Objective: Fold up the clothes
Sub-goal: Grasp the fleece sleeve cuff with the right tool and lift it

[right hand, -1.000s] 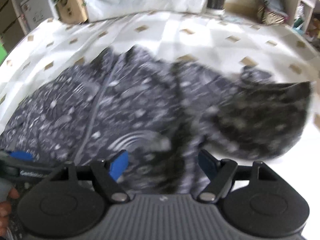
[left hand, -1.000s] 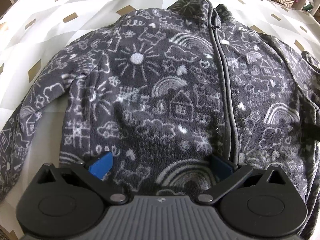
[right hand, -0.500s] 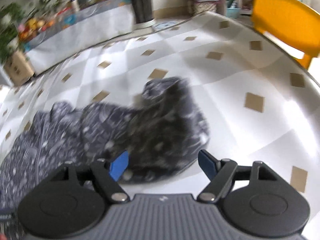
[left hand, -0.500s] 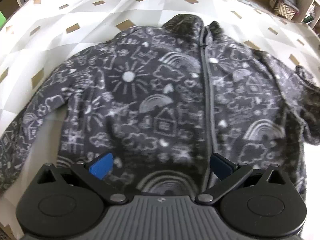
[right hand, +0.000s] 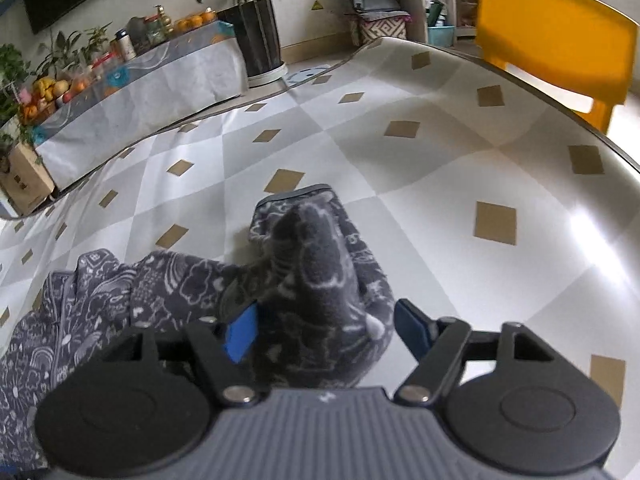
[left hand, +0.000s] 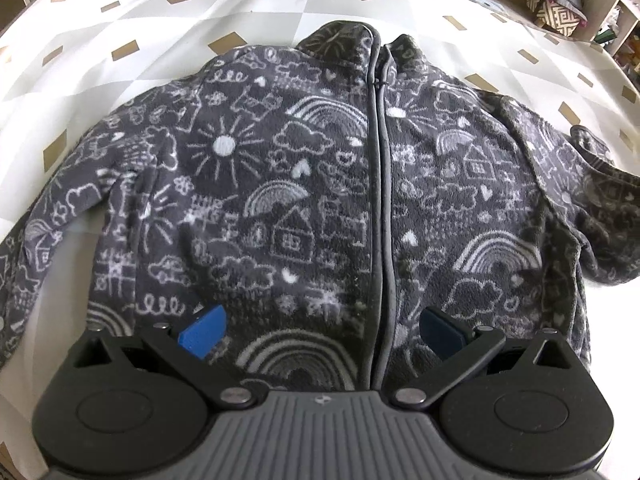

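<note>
Grey doodle-print fleece jacket (left hand: 320, 200) is lying front-up and zipped on the patterned table cover (left hand: 120, 20), collar pointing away; left gripper (left hand: 320, 332) is hovering over the hem beside the zipper (left hand: 378, 200), fingers spread wide, gripping nothing; right gripper (right hand: 320, 332) is sitting over the bunched sleeve (right hand: 320, 272), fingers also wide apart, fleece lying between them but not pinched; yellow chair (right hand: 552, 40) is standing past the table edge.

You won't find any readable text, labels or numbers here, just doodle drawings on the fleece jacket (left hand: 320, 200)
</note>
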`<state>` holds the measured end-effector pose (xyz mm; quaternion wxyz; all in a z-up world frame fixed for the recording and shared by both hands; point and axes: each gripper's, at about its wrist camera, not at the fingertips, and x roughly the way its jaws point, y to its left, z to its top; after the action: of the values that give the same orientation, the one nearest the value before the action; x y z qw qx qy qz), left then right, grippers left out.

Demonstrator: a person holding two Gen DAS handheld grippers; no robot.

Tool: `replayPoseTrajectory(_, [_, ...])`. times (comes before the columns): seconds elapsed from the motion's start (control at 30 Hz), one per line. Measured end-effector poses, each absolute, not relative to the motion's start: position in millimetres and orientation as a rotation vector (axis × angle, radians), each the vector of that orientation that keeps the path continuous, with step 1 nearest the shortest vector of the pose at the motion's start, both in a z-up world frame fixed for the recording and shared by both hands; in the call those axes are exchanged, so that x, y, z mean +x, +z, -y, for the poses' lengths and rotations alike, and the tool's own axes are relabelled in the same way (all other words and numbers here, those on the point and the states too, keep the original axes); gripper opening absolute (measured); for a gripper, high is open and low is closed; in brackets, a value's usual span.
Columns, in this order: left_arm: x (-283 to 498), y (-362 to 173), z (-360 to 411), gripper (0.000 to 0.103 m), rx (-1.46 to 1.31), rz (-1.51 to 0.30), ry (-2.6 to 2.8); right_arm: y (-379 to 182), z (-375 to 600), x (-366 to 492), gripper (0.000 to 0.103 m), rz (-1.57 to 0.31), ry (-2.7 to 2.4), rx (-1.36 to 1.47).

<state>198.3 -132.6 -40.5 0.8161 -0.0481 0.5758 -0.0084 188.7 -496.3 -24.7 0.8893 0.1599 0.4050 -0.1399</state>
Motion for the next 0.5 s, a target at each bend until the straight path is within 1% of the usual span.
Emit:
replayPoseTrajectory(0.03, [199,-41,133,0.103,-0.105,-1.231,-0.020,-25,495,190,0.061,-0.840,-0.291,0.326])
replayPoseTrajectory(0.07, [200,-42,134,0.103,-0.107,-1.234,-0.021,-26,493,191,0.055,-0.838,-0.292,0.321])
replayPoseTrajectory(0.1, [200,-42,134,0.103,-0.109,-1.237,-0.023,-26,492,192,0.043,-0.838,-0.291,0.319])
replayPoseTrajectory(0.17, [201,-42,136,0.103,-0.112,-1.239,-0.027,-26,491,193,0.027,-0.837,-0.277,0.331])
replayPoseTrajectory(0.2, [201,-42,136,0.103,-0.112,-1.239,-0.026,-24,489,193,0.021,-0.831,-0.272,0.330])
replayPoseTrajectory(0.3, [201,-42,136,0.103,-0.113,-1.236,-0.023,-16,474,195,0.015,-0.812,-0.207,0.280])
replayPoseTrajectory(0.37, [201,-42,135,0.103,-0.114,-1.235,-0.018,-11,461,197,0.014,-0.808,-0.141,0.242])
replayPoseTrajectory(0.43, [201,-42,134,0.103,-0.114,-1.234,-0.012,-9,441,199,0.014,-0.819,-0.049,0.194])
replayPoseTrajectory(0.5, [201,-43,134,0.103,-0.116,-1.239,-0.011,-12,414,201,0.019,-0.850,0.069,0.109])
